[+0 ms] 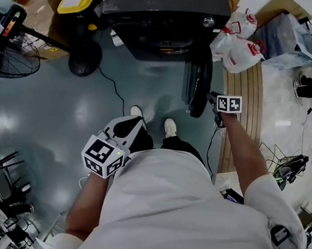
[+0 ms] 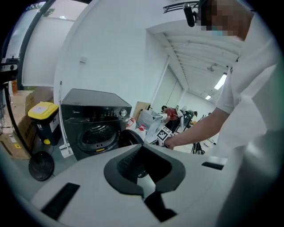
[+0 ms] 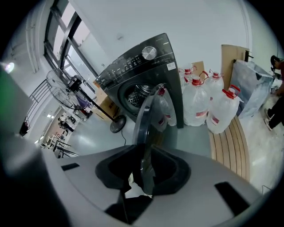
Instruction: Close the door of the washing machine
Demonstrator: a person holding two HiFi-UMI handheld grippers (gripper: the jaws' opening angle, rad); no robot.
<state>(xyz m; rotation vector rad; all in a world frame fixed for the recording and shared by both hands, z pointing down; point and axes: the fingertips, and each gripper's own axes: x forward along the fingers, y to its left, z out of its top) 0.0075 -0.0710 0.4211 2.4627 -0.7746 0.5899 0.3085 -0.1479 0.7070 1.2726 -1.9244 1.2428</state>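
Grey floor point(image 1: 53, 113) is lying open at frame left; water jugs point(image 1: 242, 55) are crowding right of the washing machine point(image 1: 163, 8). Its door point(image 1: 197, 83) is standing open, rim between the spread jaws of the right gripper point(image 3: 144, 170); the left gripper point(image 2: 144, 166) is holding its jaws apart, empty.

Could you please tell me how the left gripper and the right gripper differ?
The right gripper has the edge of the door between its fingers; the left gripper has nothing between its own. The right gripper is at the door; the left gripper hangs back by the person. Both are open.
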